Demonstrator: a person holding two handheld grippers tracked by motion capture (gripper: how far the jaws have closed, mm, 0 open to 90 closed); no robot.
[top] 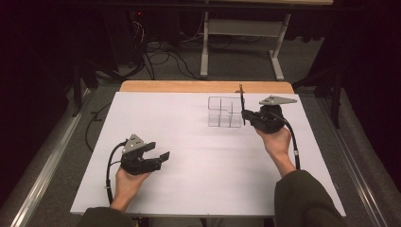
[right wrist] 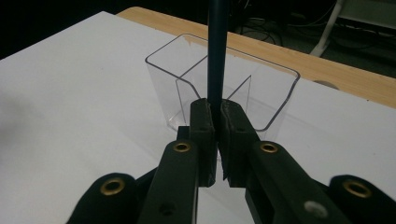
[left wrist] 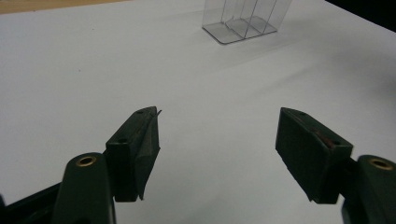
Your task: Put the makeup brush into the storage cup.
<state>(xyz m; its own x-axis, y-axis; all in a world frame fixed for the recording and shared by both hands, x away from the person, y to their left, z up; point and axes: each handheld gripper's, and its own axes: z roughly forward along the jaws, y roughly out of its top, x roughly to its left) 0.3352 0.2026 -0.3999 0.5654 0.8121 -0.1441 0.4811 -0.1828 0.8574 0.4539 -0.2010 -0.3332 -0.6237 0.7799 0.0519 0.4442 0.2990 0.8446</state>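
The right claw [top: 246,115], right of centre in the high view, is clamped on a dark pen [top: 242,101] held upright just beside the clear holder [top: 224,112], which stands on the white desk [top: 203,156] in the upper middle of the frame. In the right gripper view the pen [right wrist: 217,51] rises in front of the holder's [right wrist: 224,88] compartments. The left claw [top: 158,153], lower left, stands apart, with nothing between its jaws. No writing can be read.

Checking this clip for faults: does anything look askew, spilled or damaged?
Nothing stands out. The clear organizer stands upright and empty on the white table; the right gripper holds a dark pen upright beside it; the left gripper is open.
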